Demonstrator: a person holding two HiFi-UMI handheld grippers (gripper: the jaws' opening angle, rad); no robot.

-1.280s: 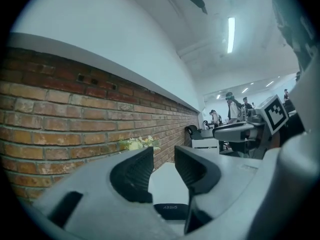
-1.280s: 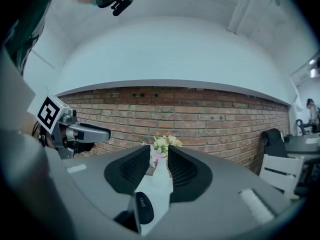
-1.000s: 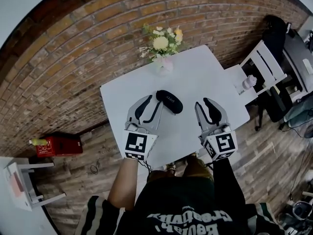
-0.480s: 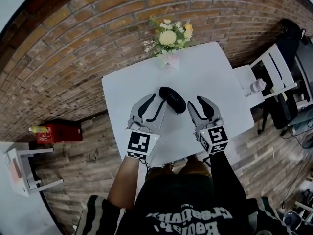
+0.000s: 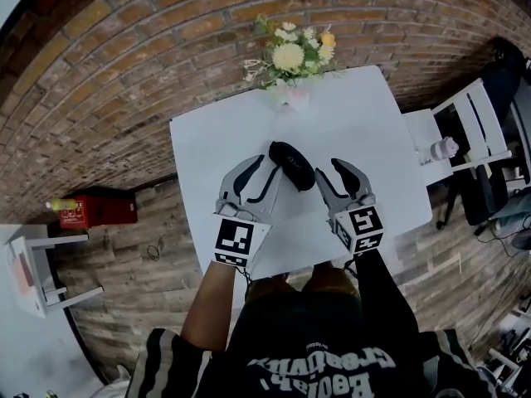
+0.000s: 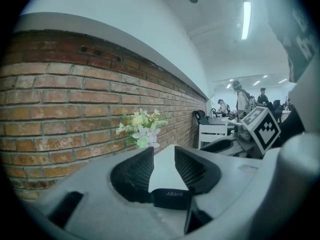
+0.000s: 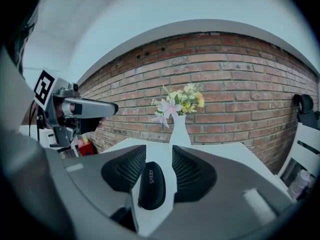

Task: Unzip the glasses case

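Observation:
A black zipped glasses case lies on the white table, with white lettering on its lid. My left gripper is at the case's left end, jaws apart, and touches nothing. In the left gripper view the case shows low in the gap of that gripper. My right gripper sits just right of the case. Its jaws are opening. In the right gripper view the case lies lengthwise in the gap of that gripper, and the pads do not press on it.
A white vase of flowers stands at the table's far edge against the brick wall. A white chair with a bottle stands to the right. A red box lies on the wooden floor at the left.
Both grippers have come down and closed in on the case from either side. The right one has moved left towards the case, and its jaws stand wider.

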